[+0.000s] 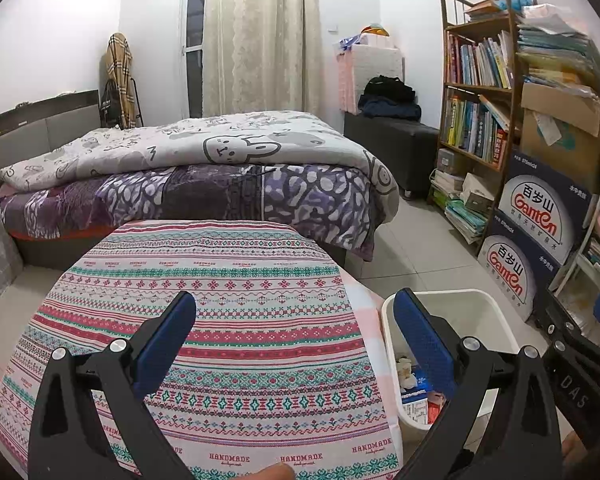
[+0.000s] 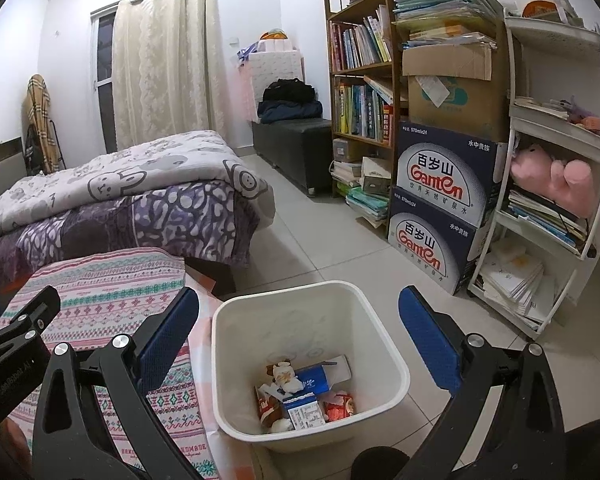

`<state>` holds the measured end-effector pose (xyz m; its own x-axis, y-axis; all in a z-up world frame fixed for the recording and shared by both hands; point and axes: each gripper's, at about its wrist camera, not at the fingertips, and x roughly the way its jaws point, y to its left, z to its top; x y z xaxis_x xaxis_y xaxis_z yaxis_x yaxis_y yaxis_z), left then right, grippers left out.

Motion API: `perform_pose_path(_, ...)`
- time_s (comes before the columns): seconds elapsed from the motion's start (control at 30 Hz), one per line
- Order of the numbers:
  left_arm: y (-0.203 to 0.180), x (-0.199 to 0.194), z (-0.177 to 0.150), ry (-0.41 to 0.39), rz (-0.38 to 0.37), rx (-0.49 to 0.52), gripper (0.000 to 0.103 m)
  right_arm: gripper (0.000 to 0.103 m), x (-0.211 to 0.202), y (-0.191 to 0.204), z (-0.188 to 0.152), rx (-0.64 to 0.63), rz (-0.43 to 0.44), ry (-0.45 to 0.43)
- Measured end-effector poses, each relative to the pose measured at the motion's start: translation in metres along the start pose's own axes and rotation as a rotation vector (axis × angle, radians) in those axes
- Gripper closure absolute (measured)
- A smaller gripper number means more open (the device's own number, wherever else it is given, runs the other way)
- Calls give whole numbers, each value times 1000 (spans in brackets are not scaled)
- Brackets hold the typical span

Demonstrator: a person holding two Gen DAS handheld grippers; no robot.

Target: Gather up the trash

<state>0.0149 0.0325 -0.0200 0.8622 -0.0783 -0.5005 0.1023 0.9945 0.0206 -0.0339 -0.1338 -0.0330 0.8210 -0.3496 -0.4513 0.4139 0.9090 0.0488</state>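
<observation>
A white trash bin (image 2: pixel 384 344) stands on the tiled floor and holds several pieces of trash (image 2: pixel 304 392): cartons, wrappers and crumpled tissue. My right gripper (image 2: pixel 300 320) is open and empty, hovering just above and in front of the bin. My left gripper (image 1: pixel 296 324) is open and empty above a table covered with a striped patterned cloth (image 1: pixel 220 300). The bin also shows in the left wrist view (image 1: pixel 480 308), to the right of the table, with trash (image 1: pixel 416 392) inside. The cloth (image 2: pixel 100 292) shows bare in both views.
A bed with a rabbit-print quilt (image 1: pixel 204 148) lies beyond the table. A bookshelf (image 2: pixel 364 80), stacked Ganten water boxes (image 2: pixel 440 208) and a white rack (image 2: pixel 556 184) line the right wall. A dark bench with clothes (image 2: pixel 292 136) stands at the back.
</observation>
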Motion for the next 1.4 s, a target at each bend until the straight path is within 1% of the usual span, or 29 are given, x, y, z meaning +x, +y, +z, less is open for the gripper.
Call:
perform_pose_path(0.8, 2, 4, 0, 10, 11, 14, 7, 7, 1, 0, -4, 7, 2, 20)
perform_pose_path(1.07, 2, 6, -2, 19, 16, 15, 7, 7, 4, 4, -14, -4, 12, 40)
perform_pose_path(1.4, 3, 11, -4, 28, 16, 21, 8, 7, 5, 4, -10, -9, 18, 51)
